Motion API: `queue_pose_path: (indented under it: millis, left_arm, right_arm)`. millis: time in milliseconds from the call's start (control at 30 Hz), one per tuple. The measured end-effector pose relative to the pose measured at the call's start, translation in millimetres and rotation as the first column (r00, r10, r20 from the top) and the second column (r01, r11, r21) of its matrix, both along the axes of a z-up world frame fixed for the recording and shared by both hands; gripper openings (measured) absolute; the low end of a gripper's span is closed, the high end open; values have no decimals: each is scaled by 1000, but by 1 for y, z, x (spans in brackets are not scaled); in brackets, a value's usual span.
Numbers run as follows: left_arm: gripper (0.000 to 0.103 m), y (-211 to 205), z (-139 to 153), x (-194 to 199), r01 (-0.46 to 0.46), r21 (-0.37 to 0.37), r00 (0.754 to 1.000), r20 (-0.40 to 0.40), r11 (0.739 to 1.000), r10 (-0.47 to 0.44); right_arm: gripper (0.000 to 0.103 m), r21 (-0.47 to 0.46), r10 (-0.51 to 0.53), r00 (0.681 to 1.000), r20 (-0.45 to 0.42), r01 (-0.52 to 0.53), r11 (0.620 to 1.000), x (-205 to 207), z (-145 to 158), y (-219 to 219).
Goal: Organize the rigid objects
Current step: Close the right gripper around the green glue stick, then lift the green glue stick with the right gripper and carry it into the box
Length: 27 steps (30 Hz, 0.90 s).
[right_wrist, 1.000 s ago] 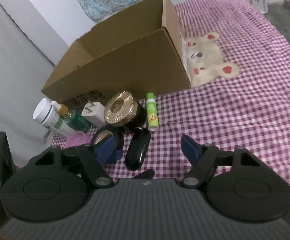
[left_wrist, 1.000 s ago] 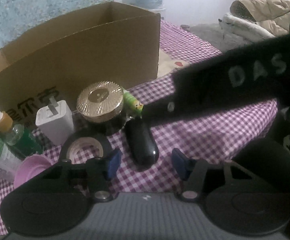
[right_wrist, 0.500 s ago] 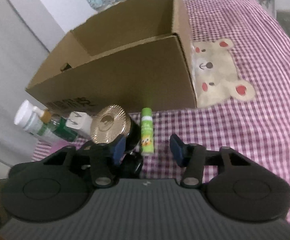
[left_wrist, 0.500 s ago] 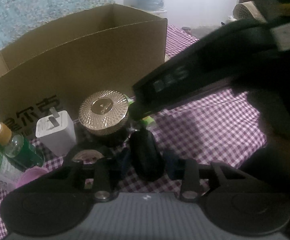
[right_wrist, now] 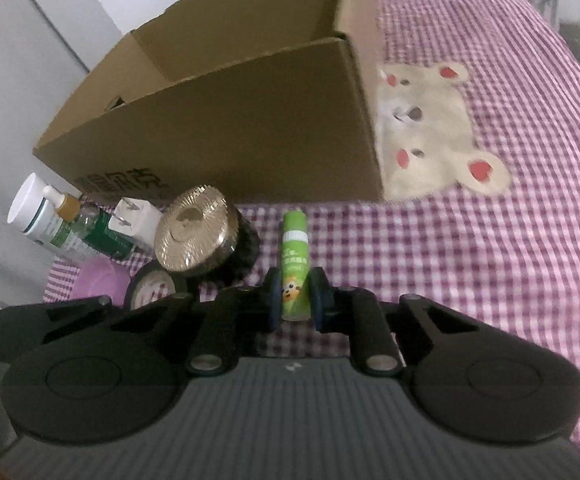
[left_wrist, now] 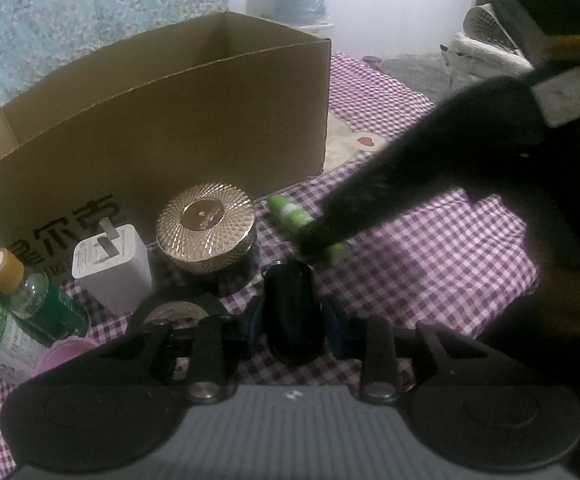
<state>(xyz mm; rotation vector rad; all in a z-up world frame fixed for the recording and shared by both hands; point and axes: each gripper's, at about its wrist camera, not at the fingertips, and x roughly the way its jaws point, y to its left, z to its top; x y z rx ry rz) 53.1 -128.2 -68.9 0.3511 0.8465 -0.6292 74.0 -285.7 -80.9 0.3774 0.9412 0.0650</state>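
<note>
My left gripper [left_wrist: 293, 322] is shut on a black oblong case [left_wrist: 293, 308] lying on the purple checked cloth. My right gripper [right_wrist: 295, 300] is shut on a green glue stick [right_wrist: 294, 264], which also shows in the left wrist view [left_wrist: 290, 212] partly behind the right gripper's dark body. An open cardboard box [left_wrist: 162, 128] stands just behind the objects and also shows in the right wrist view [right_wrist: 230, 120].
A gold-lidded jar [left_wrist: 206, 232], white charger plug [left_wrist: 110, 266], dropper bottle [left_wrist: 14, 280], white tube [right_wrist: 36, 212], tape roll [right_wrist: 152, 290] and pink lid [right_wrist: 98, 284] crowd the left front of the box. A bear patch [right_wrist: 429, 128] lies right of the box.
Both grippers moved forward and down and closed: the left on the black case, the right on the green glue stick. The box looms closer.
</note>
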Motion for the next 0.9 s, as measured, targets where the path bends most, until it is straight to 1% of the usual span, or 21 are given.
queue_pose_path:
  millis: [67,200,300,433,533,700,833,900]
  left_arm:
    - [33,0,0,-1,3,-2,1000,-3,1000,-3]
    - [38,5,4,-9,12,-20,1000,-20,1000,-12]
    - [38,6,9,-15,30,-34,999,-32,999,-32]
    - [38,8,12,-18,56,-72,994,-90,996,-62]
    - [38,6,11,-21,67,-95,989,-125,993,-78]
    - [38,-1,12,-18,82,-120,983,-151,989,-100]
    - [38,-7,12,-15,99,-139,979,-166,985,-121]
    - [38,-11,11,-15,105,-134,978,-164,985,-127]
  right_arm:
    - [14,23,-18,1000,-11,18,1000,-8,0,-4]
    - [14,73,-53,998,-36,55,996,-29,-2,-11]
    - [14,123,-73,996,-55,79,989,-47,-5,-12]
    - [17,205,-84,993,-81,99,974,-60,-8,-19]
    - [17,268,-95,992,-82,114,957,-64,-11,-24]
    - [18,277,-118,991,-70,133,952,-63,-5,-32]
    - [18,273,-119,990,-77,135,953,-57,-7,-34]
    - [18,273,-121,989,-82,139,952,-54,-9,-35]
